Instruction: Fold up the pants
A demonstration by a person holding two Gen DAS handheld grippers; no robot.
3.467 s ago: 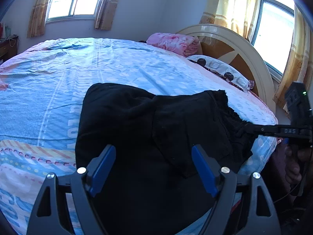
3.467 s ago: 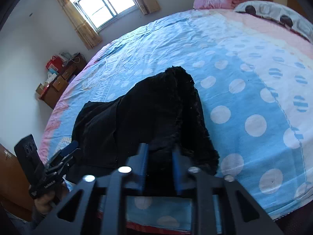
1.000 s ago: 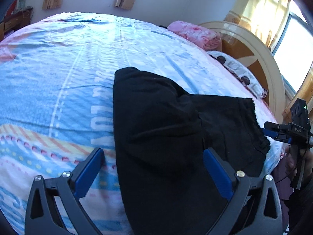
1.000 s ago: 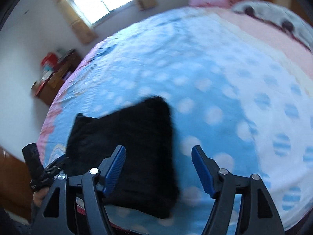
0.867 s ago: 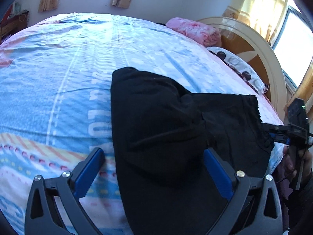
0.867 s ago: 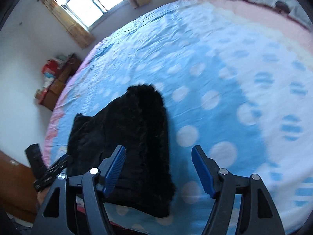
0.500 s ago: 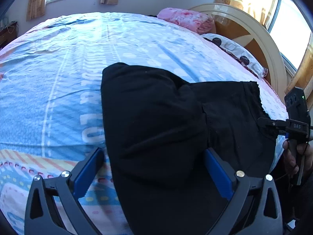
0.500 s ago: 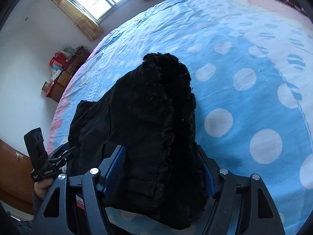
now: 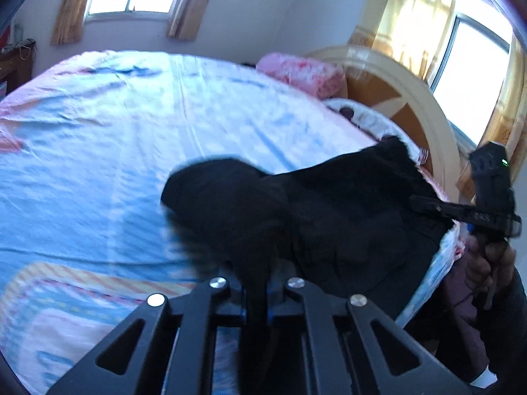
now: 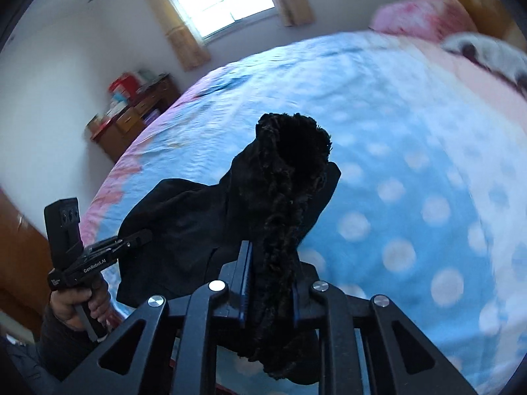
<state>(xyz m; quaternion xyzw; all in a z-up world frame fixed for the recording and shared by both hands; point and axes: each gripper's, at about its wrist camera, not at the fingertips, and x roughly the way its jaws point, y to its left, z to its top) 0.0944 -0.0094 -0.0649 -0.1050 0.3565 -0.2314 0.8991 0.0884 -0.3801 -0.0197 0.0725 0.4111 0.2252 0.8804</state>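
Black fleece-lined pants lie partly folded near the front edge of the bed. My left gripper is shut on a fold of the pants at their near left edge and lifts it. My right gripper is shut on the fuzzy waistband edge of the pants and holds it raised off the sheet. The right gripper also shows in the left wrist view at the pants' right edge. The left gripper shows in the right wrist view at the pants' left side.
The bed has a blue dotted and striped sheet. A pink pillow, a white pillow and a curved headboard are at the far right. A wooden dresser stands by the far wall.
Both grippers were open over the pants half a second ago. Both have shut on the fabric and raised it off the bed.
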